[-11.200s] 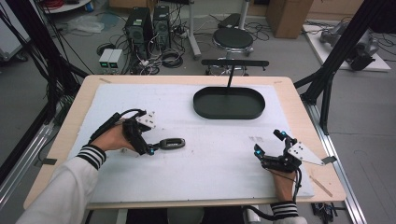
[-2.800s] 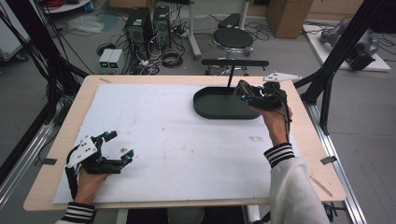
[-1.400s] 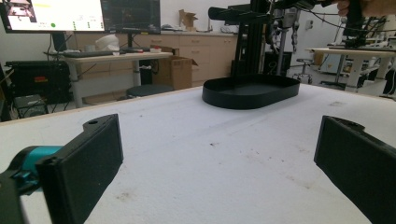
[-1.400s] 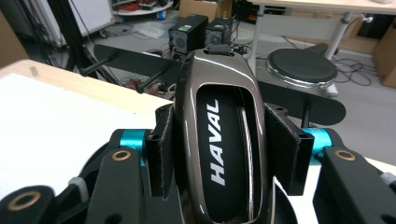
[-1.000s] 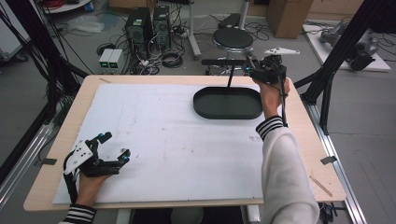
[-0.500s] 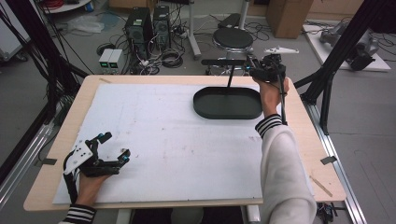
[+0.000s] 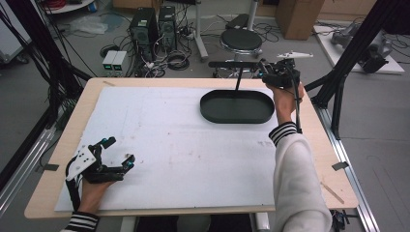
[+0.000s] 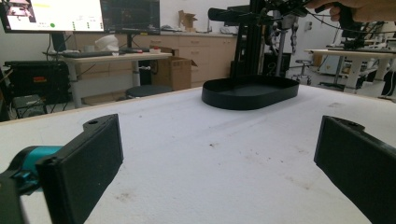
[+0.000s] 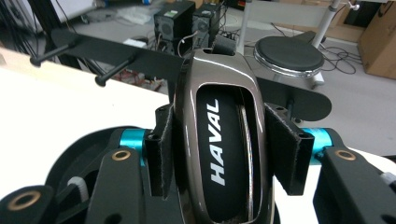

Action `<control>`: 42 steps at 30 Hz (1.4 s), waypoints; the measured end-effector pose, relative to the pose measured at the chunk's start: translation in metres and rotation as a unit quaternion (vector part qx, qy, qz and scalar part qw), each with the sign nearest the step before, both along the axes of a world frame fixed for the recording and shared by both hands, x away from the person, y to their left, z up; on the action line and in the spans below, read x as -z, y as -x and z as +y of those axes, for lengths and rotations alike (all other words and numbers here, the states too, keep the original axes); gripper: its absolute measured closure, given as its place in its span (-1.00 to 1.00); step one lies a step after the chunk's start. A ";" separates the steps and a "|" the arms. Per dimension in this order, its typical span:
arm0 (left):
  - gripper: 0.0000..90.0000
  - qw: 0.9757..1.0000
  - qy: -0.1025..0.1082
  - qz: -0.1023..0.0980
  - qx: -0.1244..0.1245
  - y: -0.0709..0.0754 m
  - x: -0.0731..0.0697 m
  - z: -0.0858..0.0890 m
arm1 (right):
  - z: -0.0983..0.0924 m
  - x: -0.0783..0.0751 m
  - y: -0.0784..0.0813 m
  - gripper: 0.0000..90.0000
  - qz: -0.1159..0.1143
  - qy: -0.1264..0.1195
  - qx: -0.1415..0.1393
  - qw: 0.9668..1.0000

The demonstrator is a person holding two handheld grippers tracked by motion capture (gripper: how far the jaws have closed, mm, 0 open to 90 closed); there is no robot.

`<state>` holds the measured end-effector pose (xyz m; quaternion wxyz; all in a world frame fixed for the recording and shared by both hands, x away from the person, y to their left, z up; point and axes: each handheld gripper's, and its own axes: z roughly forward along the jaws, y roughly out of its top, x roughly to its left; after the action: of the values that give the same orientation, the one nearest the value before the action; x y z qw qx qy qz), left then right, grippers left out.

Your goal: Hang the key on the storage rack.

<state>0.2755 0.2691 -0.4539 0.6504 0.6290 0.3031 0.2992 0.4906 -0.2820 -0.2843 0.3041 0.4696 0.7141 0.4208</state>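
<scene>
While the left gripper (image 7: 117,152) rests jaws apart near the table's (image 7: 169,203) front-left corner, the right gripper (image 7: 270,72) clamps a HAVAL key fob (image 9: 219,140) beyond the far edge

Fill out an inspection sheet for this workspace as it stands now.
Surface: wooden table under a white mat with faint scuffs.
Job's things: black oval tray at the far right of the mat, seemingly empty; black hanger rack with pegs on a post above it; HAVAL key fob.
Clutter: nothing seen on the mat.
Grippers: left tool open, low at the near-left corner; right tool shut on the key fob, raised at the rack.
Cables: right tool's cable trails along the forearm.
Surroundings: computer towers, stool, floor cabling, cardboard boxes.
</scene>
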 end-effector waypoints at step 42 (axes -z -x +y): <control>-0.96 1.000 -0.003 -0.003 -0.001 0.001 0.000 -0.001 | -0.020 0.073 -0.009 -0.14 0.062 -0.037 -0.007 0.997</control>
<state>0.2747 0.2684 -0.4540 0.6490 0.6301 0.3002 0.3027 0.4992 -0.3018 -0.3576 0.2388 0.5009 0.7184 0.4195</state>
